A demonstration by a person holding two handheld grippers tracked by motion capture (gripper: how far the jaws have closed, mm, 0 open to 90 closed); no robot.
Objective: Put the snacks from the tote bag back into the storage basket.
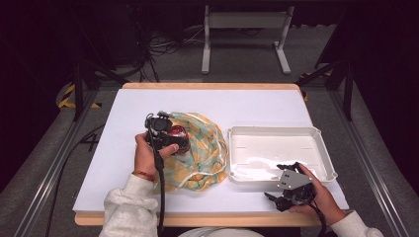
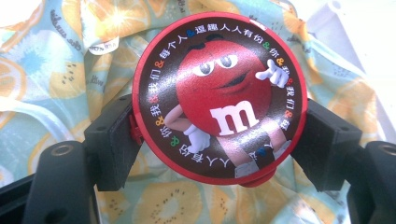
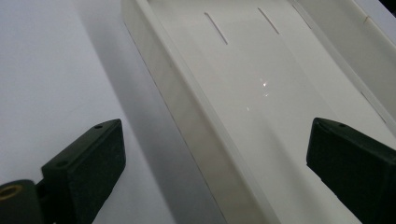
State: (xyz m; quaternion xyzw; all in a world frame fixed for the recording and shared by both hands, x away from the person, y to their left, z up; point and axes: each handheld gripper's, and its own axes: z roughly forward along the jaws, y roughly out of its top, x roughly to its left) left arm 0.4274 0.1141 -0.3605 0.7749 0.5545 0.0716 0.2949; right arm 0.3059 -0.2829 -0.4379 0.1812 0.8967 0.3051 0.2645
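- Your left gripper (image 1: 167, 139) sits over the patterned cloth bag (image 1: 202, 148) at the middle of the desk (image 1: 118, 148), held in your left hand (image 1: 146, 158).
- In the left gripper view, its 2 jaws pinch a round red tin (image 2: 219, 95), 1 jaw on each side of the rim, both pads touching it.
- The tin's lid faces the camera: a red cartoon candy character with a white "m", ringed by small characters on a dark brown band.
- Behind the tin lies the bag, pale teal with orange and yellow fruit slices; a small white label (image 2: 103, 45) shows near its upper edge.
- From the high view the tin (image 1: 177, 132) shows as a small red spot at the gripper's far end, on top of the bag.
- The bag is crumpled flat on the desk, a white drawstring looping along its near edge, its right edge just beside the white tray (image 1: 326, 158).
- The tray lies at the right of the desk, shallow, rectangular, with nothing in it; 2 thin slots mark its floor.
- Your right gripper (image 1: 291, 190) is in your right hand (image 1: 321, 197) at the desk's near right, just in front of the tray's near wall.
- In the right gripper view its 2 jaws are spread wide with nothing between them, looking along the tray wall (image 3: 187, 116): 1 jaw over the bare desk, the other over the tray's floor.
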